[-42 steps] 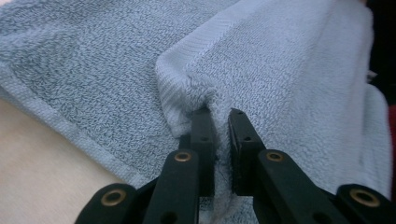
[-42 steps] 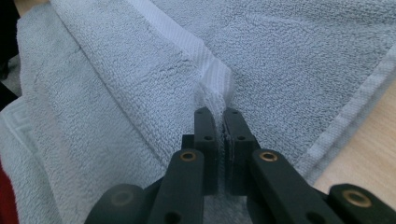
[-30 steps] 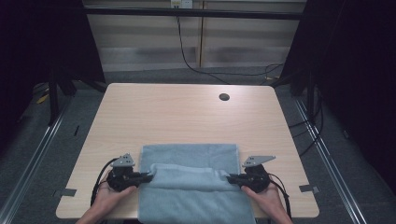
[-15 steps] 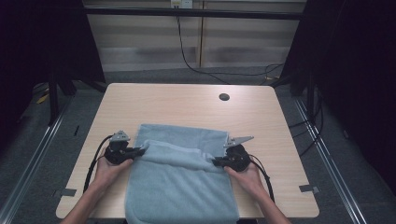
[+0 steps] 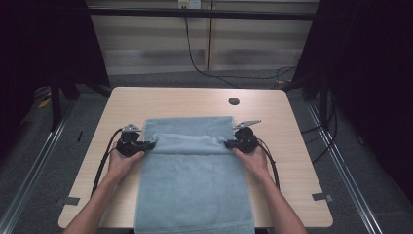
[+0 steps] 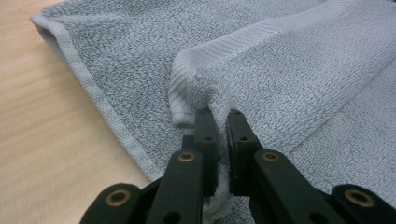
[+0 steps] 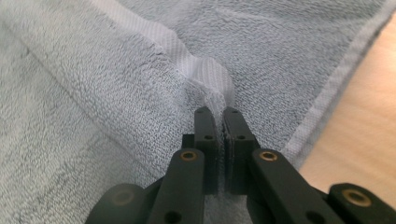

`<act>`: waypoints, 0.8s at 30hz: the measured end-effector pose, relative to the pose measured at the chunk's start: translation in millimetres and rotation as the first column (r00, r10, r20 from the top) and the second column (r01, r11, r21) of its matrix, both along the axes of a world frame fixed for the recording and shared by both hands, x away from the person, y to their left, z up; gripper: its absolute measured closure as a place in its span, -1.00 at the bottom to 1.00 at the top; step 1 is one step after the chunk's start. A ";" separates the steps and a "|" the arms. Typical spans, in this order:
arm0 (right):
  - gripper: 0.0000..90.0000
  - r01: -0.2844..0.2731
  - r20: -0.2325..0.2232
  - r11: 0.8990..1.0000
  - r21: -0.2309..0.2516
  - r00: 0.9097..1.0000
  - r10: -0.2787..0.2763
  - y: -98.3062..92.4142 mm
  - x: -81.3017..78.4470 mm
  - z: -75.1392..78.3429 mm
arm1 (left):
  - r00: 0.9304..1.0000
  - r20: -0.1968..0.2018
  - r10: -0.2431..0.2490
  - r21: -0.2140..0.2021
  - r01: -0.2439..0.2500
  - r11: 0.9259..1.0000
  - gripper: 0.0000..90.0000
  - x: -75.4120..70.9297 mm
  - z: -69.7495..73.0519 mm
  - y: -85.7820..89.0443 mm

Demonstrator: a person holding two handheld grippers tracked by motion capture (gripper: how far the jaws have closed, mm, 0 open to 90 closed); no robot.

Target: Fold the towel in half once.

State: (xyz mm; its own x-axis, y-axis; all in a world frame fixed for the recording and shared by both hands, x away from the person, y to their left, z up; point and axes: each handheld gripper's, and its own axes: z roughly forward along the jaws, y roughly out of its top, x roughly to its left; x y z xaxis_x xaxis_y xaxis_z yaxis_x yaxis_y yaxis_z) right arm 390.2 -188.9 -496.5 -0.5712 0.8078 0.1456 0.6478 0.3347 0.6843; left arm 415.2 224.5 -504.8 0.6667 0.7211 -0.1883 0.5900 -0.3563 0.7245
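The blue towel lies on the table, and the left gripper and right gripper each pinch one corner tight, so an uneven pull could make a crooked fold.

The towel's near end runs off the bottom edge, perhaps overhanging the table.

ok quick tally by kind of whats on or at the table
towel: 1, blue-grey, both folded-over corners pinched
grippers: 2, left gripper and right gripper, each shut on the towel
hands: 2, left hand, right hand
table: 1, with 1 dark round hole
total: 6
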 end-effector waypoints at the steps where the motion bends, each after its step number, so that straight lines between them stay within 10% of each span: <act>1: 0.93 0.009 0.000 1.000 -0.005 1.000 -0.009 -1.2 3.7 0.2 | 1.000 0.000 -0.003 0.007 0.003 1.000 0.89 3.7 0.1 -1.1; 15: 0.93 0.106 0.013 0.993 -0.060 0.994 -0.106 -3.6 25.7 2.4 | 0.998 0.014 0.058 0.049 -0.059 0.997 0.89 42.0 1.3 -24.1; 24: 0.93 0.082 0.034 0.994 0.075 0.996 -0.085 -17.2 31.5 6.9 | 0.997 -0.045 0.066 -0.107 -0.070 0.992 0.89 41.6 6.7 -9.8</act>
